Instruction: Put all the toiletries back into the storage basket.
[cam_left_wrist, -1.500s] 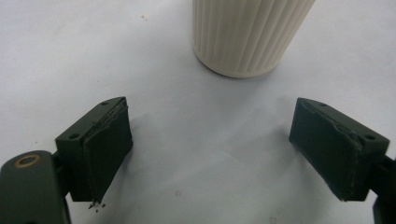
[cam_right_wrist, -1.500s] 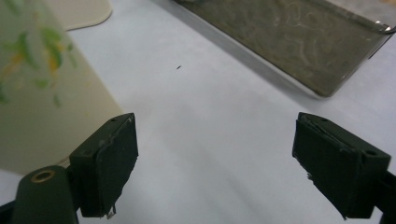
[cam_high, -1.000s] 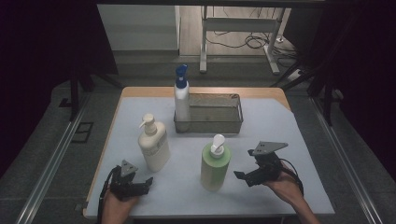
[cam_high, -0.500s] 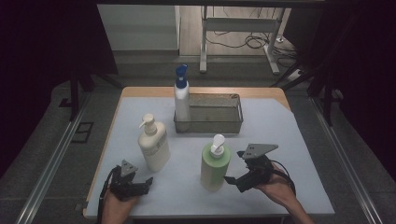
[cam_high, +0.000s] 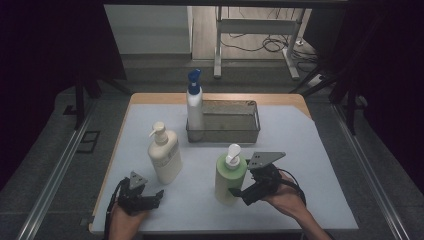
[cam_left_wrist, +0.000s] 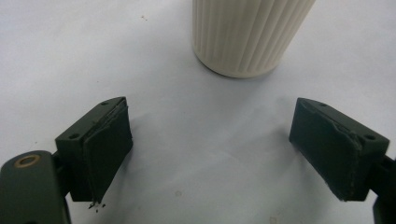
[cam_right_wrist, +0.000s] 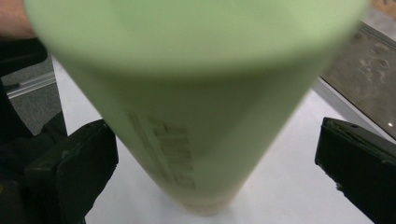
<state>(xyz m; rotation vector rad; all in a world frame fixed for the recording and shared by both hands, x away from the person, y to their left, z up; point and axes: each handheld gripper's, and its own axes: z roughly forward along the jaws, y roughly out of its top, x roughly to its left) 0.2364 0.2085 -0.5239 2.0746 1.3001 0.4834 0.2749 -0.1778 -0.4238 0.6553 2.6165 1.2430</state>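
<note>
Right gripper jaws apart around green bottle, left gripper jaws apart near cream bottle

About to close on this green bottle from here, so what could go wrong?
The right gripper straddles the green pump bottle low on its body, jaws open with a gap on each side; an uneven close could tip the tall bottle. A tilted lift could bump the cream pump bottle nearby.

The high view was dim and grainy, its surroundings nearly black, while the tabletop was evenly lit. The green bottle was blurred close up; soft shadows lay beneath the fingers.
</note>
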